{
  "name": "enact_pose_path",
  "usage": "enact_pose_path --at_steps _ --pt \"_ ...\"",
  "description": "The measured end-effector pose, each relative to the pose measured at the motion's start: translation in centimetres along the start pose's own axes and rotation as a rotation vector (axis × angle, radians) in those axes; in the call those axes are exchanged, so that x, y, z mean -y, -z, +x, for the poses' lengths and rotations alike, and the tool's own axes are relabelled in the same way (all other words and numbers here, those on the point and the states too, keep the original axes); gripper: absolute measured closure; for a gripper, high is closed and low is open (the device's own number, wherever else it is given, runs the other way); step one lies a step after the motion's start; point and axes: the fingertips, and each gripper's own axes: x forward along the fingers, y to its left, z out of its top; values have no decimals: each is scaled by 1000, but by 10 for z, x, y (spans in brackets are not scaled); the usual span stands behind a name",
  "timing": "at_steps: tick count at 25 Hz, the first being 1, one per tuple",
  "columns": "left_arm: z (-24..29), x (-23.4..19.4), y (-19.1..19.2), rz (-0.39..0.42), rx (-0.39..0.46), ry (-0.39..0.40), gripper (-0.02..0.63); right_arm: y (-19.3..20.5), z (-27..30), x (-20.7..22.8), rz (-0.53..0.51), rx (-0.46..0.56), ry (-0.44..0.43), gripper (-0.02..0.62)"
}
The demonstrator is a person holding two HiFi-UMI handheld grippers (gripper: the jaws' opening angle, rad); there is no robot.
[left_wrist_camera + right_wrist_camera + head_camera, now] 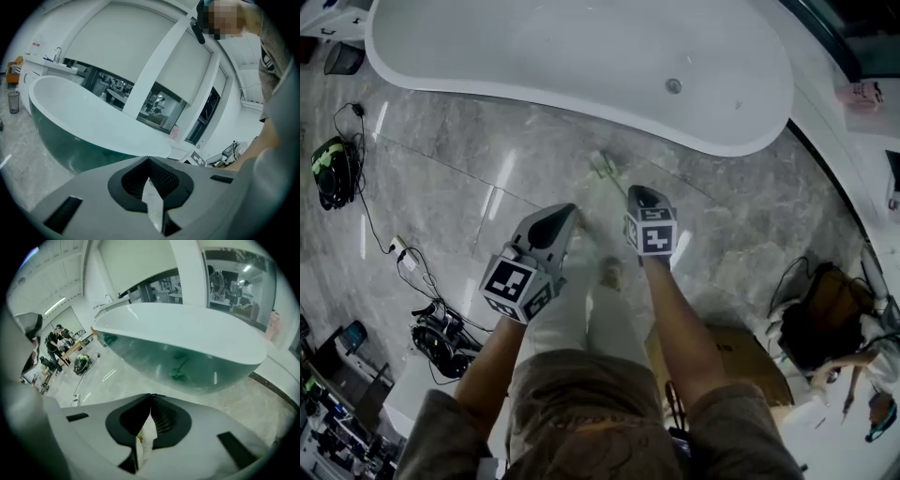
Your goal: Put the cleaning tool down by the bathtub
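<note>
The cleaning tool, pale green with a thin handle, lies on the grey marble floor just in front of the white bathtub. Its handle runs back toward my right gripper, which hangs above it with its jaws shut. Whether they touch the handle I cannot tell. In the right gripper view the jaws meet at the tip, facing the bathtub; a pale yellow-green sliver shows in the slit behind them. My left gripper hangs beside it on the left, shut and empty.
Cables and a green-black device lie at the left, with a power strip nearer. A cardboard box and a dark bag sit at the right. A small bin stands by the tub's end. People work far off.
</note>
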Motion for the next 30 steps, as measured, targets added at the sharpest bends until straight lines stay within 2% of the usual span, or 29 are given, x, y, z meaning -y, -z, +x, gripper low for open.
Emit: enact_pose_path --at_steps 4,13,19,25,30 --pt "-18 31 -25 -2 -20 12 606 -20 -53 -11 30 48 -15 589" --pt "-71 98 -78 11 -25 24 606 -72 -180 -36 -4 202 -79 591" --pt "-97 143 -100 38 -19 73 606 -102 -258 -59 -30 324 -127 591" --pt "-116 175 -109 70 -13 104 606 -99 -327 -92 -57 425 -238 591" --pt "-133 192 -124 128 9 116 606 -96 -382 -117 -66 528 -354 591"
